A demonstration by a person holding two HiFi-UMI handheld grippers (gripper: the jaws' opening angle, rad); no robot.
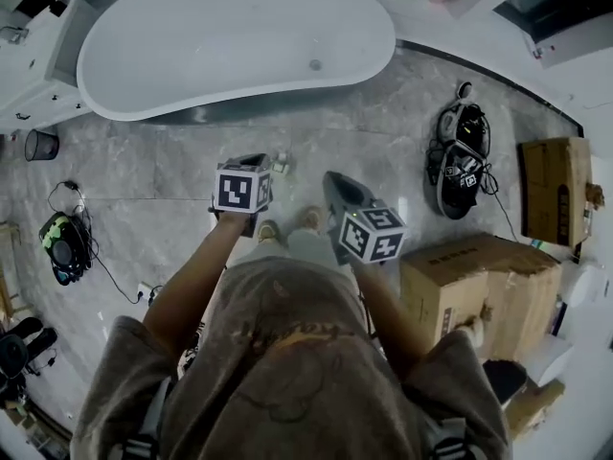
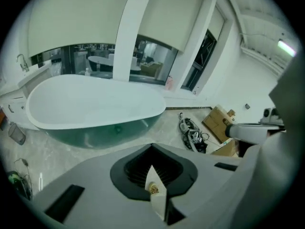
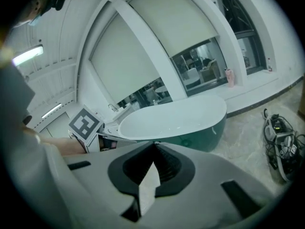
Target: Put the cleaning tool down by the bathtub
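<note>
The white oval bathtub (image 1: 375, 63) fills the top of the head view and stands ahead in both gripper views (image 2: 95, 123) (image 3: 209, 128). A small pale object (image 1: 281, 165) lies on the floor just in front of the tub; it is too small to tell what it is. My left gripper (image 1: 253, 158) is held up over the floor near it, jaws shut (image 2: 152, 147) with nothing between them. My right gripper (image 1: 331, 176) is beside it, also shut (image 3: 153, 145) and empty. The left gripper's marker cube (image 3: 86, 123) shows in the right gripper view.
A tangle of dark equipment and cables (image 1: 462, 156) lies on the marble floor at the right. Cardboard boxes (image 1: 479, 281) stand close to my right side. A small mesh bin (image 1: 41, 145) and a black-and-green device (image 1: 61, 242) sit at the left.
</note>
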